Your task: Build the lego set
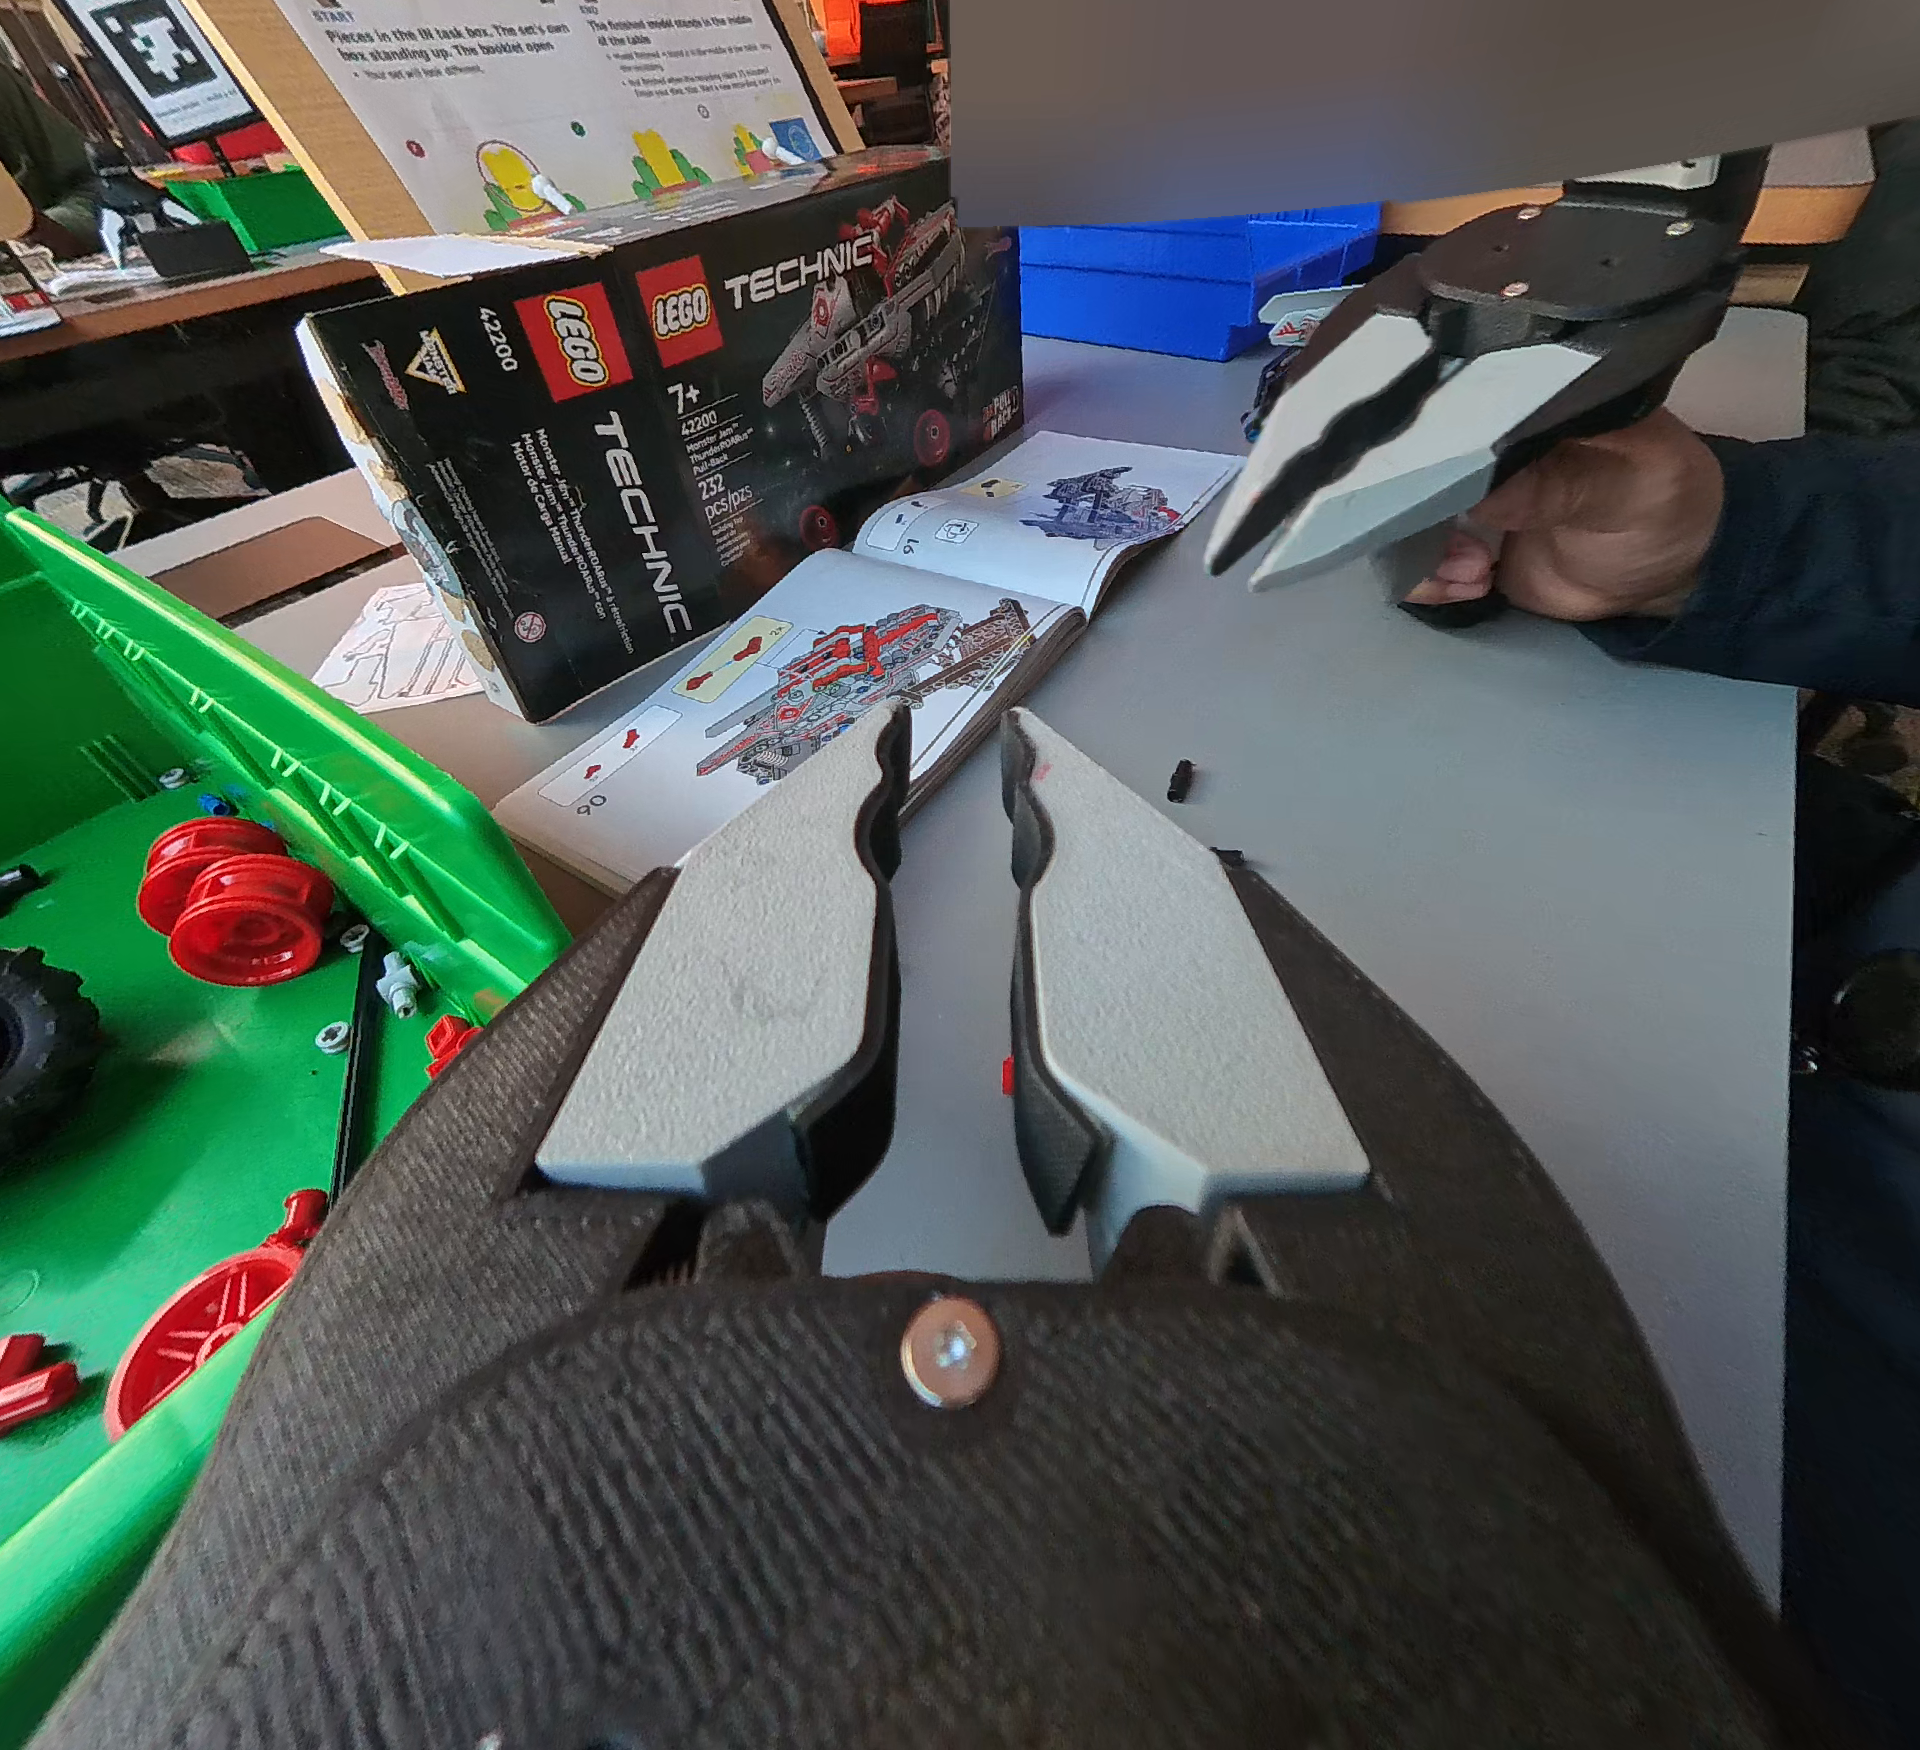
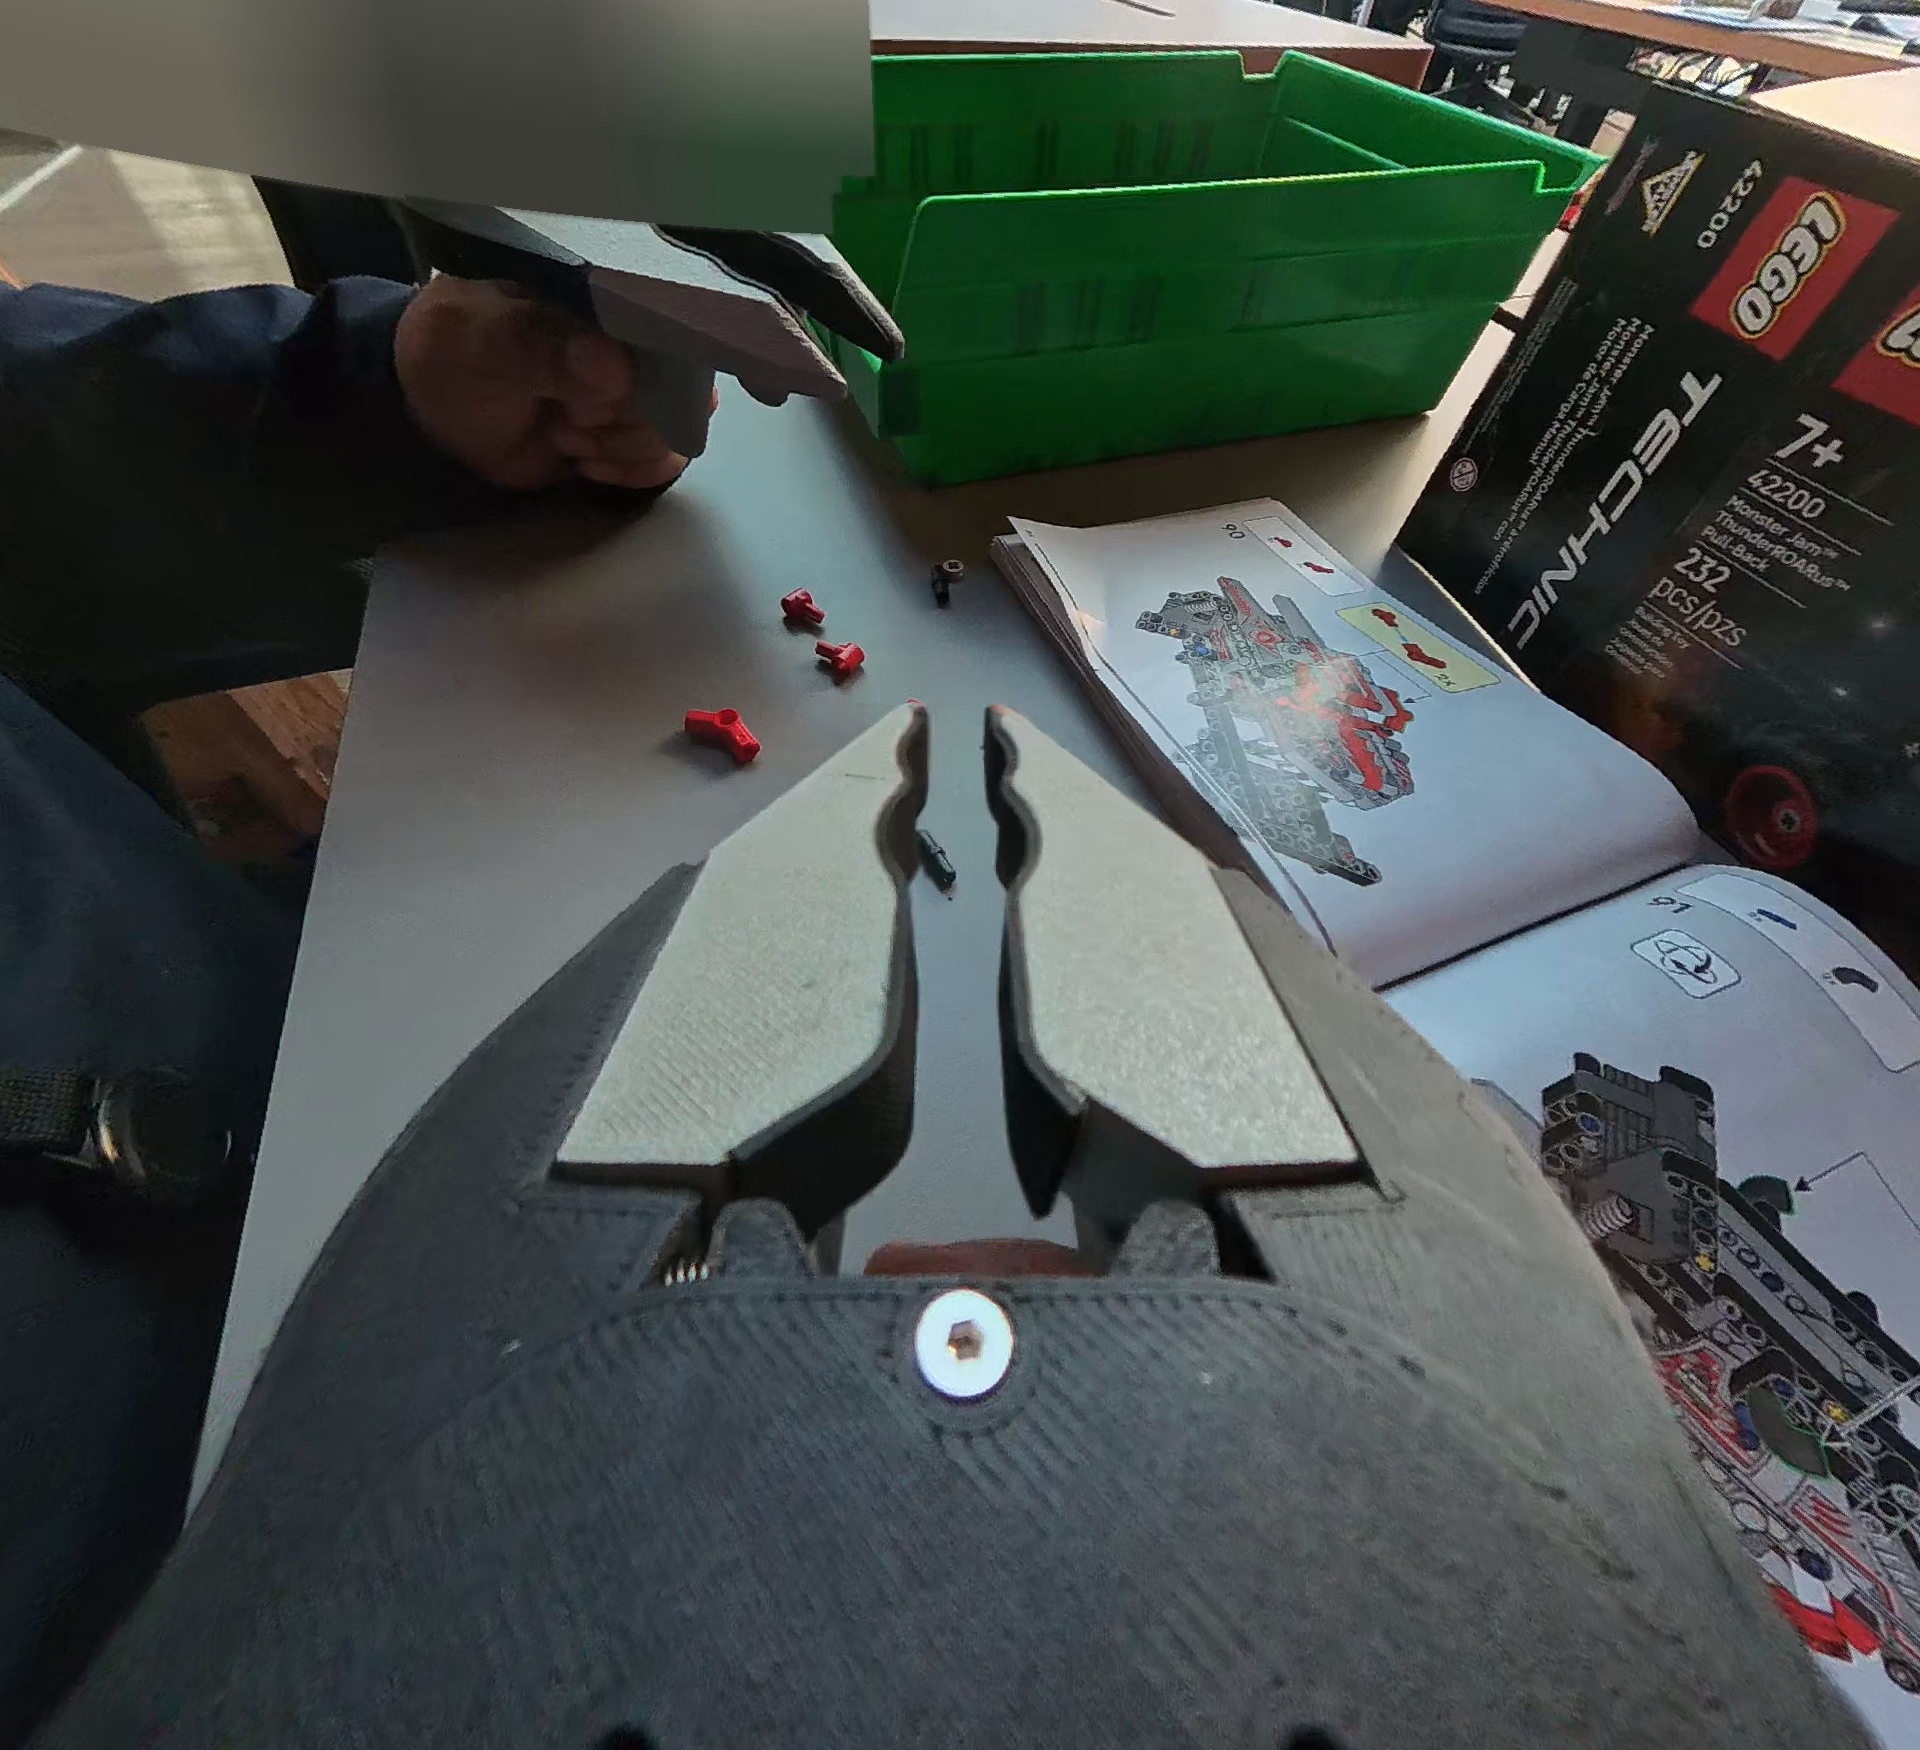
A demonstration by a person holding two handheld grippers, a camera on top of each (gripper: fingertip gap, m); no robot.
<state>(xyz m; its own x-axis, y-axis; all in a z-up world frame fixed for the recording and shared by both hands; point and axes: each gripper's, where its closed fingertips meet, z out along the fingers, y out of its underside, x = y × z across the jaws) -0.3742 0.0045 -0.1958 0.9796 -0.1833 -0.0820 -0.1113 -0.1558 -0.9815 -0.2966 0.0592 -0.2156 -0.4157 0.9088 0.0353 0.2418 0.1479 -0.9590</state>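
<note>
- Left wrist view: our left gripper (image 1: pixel 954 732) hovers over the grey table (image 1: pixel 1455 973), jaws parted a little, holding nothing. Green bin (image 1: pixel 343 807) at the table's left edge holds red wheels (image 1: pixel 234 911) and a black tyre (image 1: pixel 36 1035). Booklet (image 1: pixel 883 620) lies open before the set box (image 1: pixel 665 443).
- Right wrist view: our right gripper (image 2: pixel 956 732) is slightly open, empty, above a black pin (image 2: pixel 935 859). Red connectors (image 2: pixel 722 732) lie loose near the table's middle.
- We judge the build unfinished; the model isn't clearly visible.
</note>
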